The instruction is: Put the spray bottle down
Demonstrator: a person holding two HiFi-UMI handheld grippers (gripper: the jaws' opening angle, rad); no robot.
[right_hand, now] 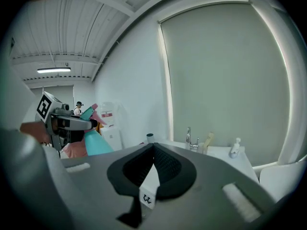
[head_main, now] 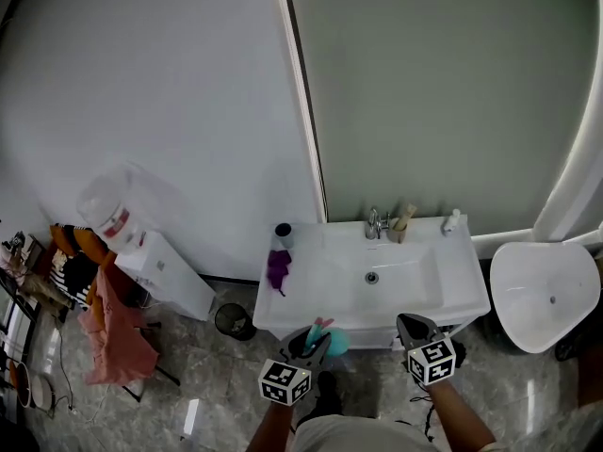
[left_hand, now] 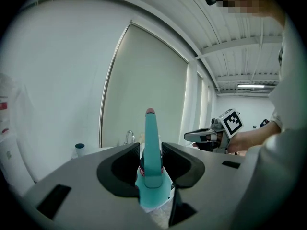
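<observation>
Person stands at the front edge of the white sink (head_main: 443, 290). Left gripper (left_hand: 151, 150): jaws clamped on either side of the neck of the teal spray bottle (left_hand: 152, 186). Sprayer head rises above the jaws and has a pinkish tip. Bottle is in the air just off the sink's front rim, not set down. Right gripper (right_hand: 153, 146): jaws closed tip to tip, nothing between them. It is beside the left gripper, apart from it. On the sink: purple cloth (head_main: 278, 267) at the left edge, dark cup (head_main: 284, 230) behind it, faucet (head_main: 375, 222) at the back, small white bottle (head_main: 452, 220) at the back right corner
</observation>
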